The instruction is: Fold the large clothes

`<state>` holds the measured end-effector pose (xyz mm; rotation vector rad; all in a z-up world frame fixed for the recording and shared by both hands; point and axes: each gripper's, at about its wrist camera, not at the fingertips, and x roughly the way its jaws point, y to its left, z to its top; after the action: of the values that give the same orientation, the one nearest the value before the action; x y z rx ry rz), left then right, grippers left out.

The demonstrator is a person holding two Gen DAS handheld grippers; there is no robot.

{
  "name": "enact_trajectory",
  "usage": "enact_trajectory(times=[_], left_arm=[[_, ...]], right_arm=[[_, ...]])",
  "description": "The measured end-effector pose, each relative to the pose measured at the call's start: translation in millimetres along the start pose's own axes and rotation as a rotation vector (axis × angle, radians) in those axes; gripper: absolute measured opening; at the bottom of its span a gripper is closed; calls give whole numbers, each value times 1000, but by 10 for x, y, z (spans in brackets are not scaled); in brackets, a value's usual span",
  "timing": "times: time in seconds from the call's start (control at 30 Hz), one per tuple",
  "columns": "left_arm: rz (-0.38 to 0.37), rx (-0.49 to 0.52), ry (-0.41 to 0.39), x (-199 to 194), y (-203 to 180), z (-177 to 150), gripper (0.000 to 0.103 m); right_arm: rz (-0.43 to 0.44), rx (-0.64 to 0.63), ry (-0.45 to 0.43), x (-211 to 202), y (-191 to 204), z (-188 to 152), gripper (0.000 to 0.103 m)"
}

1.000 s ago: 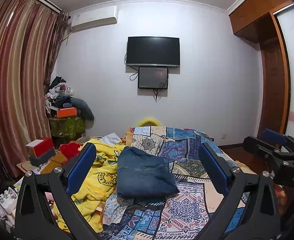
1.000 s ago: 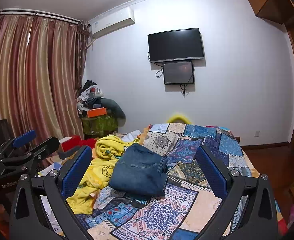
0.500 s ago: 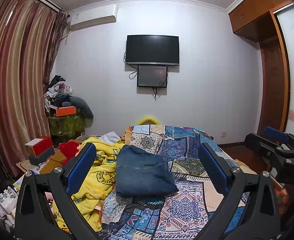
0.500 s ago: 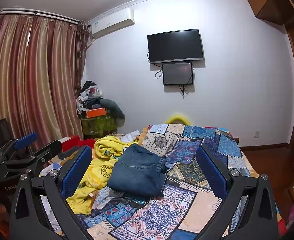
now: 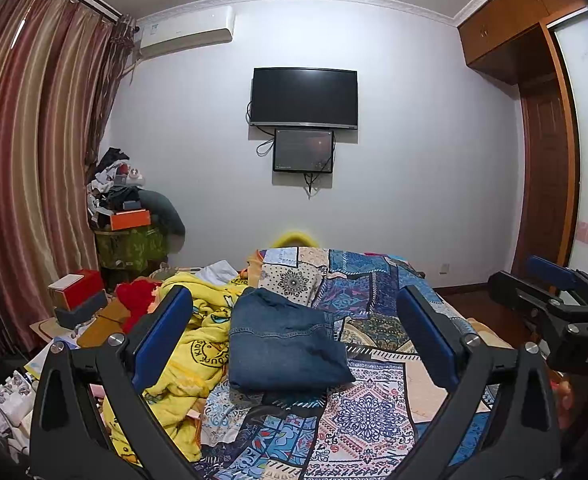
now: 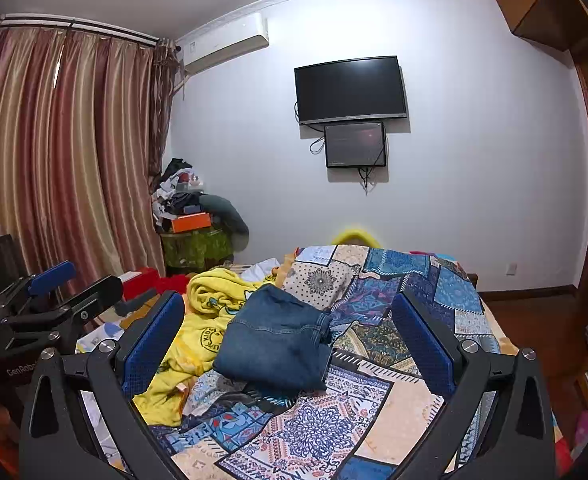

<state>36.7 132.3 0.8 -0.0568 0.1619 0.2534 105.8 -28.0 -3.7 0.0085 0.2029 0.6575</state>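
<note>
A folded pair of blue jeans (image 5: 282, 344) lies on the patchwork bedspread (image 5: 357, 420); it also shows in the right wrist view (image 6: 274, 344). My left gripper (image 5: 294, 340) is open and empty, held above the near end of the bed, apart from the jeans. My right gripper (image 6: 290, 340) is open and empty too, at about the same height. Each gripper shows at the edge of the other's view: the right gripper (image 5: 553, 300) at the right, the left gripper (image 6: 50, 300) at the left.
A crumpled yellow blanket (image 5: 190, 340) lies left of the jeans. Red and grey boxes (image 5: 78, 296) and clutter fill the floor at left. A piled stand (image 5: 130, 232) is by the curtain. A TV (image 5: 303, 98) hangs on the far wall. A wardrobe (image 5: 541, 160) stands right.
Both views have drifted slightly; the jeans sit a touch lower and the grippers stay open. Nothing was taken hold of.
</note>
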Motion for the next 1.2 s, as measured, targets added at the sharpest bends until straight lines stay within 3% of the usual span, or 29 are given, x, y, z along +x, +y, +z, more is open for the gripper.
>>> enact_trajectory(times=[1.2], left_arm=[[-58,2,33,90,-17,-51,102]], right_arm=[[-19,14,5,16,-74,-28,103]])
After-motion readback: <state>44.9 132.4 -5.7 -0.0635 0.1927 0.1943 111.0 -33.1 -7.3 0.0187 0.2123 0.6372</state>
